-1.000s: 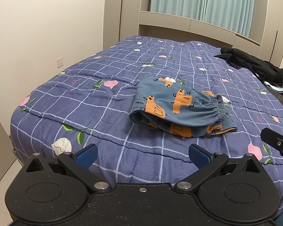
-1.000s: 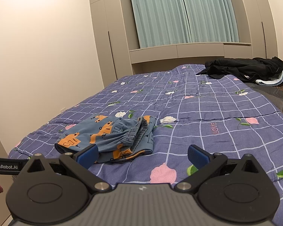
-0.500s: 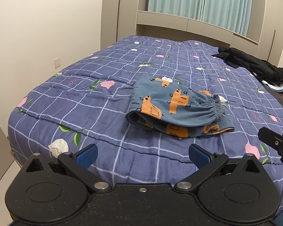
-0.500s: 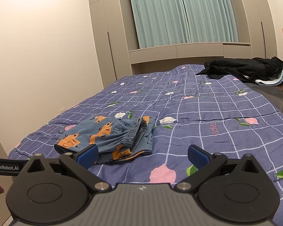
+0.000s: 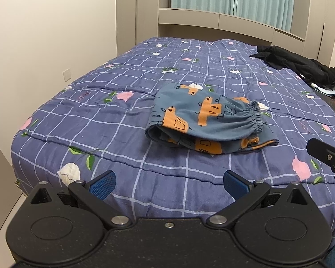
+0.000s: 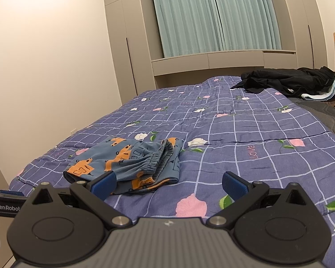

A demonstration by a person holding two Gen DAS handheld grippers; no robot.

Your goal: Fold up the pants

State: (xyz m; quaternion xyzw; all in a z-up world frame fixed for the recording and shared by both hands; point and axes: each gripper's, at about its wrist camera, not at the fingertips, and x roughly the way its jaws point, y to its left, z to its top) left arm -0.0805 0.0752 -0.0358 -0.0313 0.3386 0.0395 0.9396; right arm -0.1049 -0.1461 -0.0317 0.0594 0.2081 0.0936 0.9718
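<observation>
On the bed's checked quilt [image 5: 122,134] the printed pants [image 5: 207,122] lie folded into a compact bundle; both left tongs [image 5: 167,183] and right tongs [image 6: 167,184] hang spread, empty: folding looks finished.

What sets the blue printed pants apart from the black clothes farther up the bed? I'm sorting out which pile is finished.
The blue pants are folded into a compact bundle, blue with orange prints; the black clothes lie loose and crumpled, plain dark. The pants sit near the foot of the bed, close to the open left tongs and right tongs; the black clothes lie far off. Both rest on the checked quilt, untouched.
</observation>
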